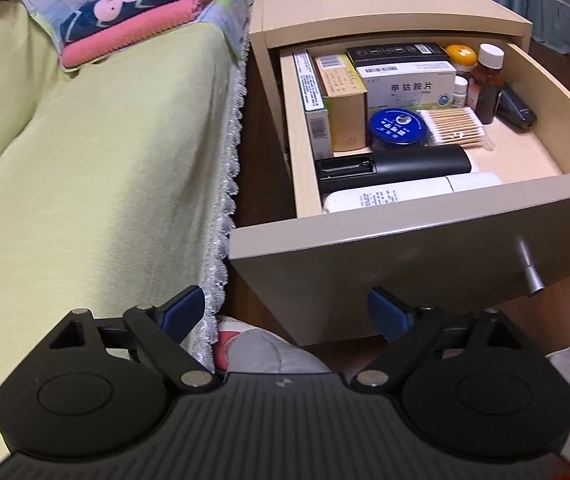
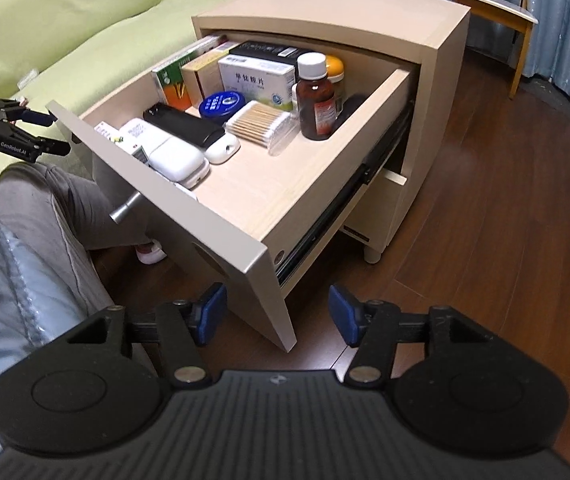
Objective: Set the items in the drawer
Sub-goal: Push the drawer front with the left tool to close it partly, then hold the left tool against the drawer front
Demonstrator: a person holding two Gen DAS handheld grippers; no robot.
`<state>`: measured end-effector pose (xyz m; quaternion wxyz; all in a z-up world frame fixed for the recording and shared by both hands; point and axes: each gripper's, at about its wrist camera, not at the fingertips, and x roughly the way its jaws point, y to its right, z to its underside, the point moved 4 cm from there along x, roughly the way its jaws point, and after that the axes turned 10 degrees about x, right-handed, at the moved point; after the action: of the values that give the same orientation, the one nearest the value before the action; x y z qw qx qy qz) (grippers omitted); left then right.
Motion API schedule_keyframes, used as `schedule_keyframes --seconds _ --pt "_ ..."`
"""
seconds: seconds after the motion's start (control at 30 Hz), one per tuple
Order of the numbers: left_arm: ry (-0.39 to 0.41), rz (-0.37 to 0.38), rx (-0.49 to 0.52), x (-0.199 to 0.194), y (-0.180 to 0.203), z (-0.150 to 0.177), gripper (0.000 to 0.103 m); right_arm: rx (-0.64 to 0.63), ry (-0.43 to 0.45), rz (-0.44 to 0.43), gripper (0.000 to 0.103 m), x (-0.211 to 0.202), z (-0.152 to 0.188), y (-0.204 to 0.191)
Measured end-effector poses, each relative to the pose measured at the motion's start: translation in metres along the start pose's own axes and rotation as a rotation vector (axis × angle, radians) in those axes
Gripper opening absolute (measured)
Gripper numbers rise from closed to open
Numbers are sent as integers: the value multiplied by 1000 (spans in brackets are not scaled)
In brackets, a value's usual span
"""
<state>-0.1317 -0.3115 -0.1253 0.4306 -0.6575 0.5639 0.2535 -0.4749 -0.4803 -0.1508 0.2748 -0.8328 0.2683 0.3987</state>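
Soft, even indoor light fills both views, with no hard shadows. The drawer (image 1: 421,216) front is shaded beneath its rim. A small glare spot sits on the brown bottle (image 2: 317,98). Fisheye bending curves the edges, corners go black, and details look slightly soft.

- Pale beige wood drawer (image 2: 325,152) with a grey front.
- Round tin (image 1: 397,128), deep blue with white print.
- Brown bottle (image 2: 317,100), white cap, red label.
- One black remote (image 1: 393,165), one white remote (image 1: 389,196).
- Yellow-green bed cover (image 1: 85,152), white lace edge.
- Pink folded blanket (image 1: 133,32) under navy cloth.
- Reddish-brown plank floor (image 2: 485,220).
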Motion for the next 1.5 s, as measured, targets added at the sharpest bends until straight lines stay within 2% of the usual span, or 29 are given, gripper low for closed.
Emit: schedule_keyframes --seconds 0.33,0.43,1.5 --pt "37 75 45 10 7 1 84 -31 -27 -40 33 11 -6 -9" --pt "50 97 55 11 9 0 77 -27 -29 -39 32 13 -8 -11" --pt "89 97 41 13 8 4 76 26 42 27 32 11 -2 -15"
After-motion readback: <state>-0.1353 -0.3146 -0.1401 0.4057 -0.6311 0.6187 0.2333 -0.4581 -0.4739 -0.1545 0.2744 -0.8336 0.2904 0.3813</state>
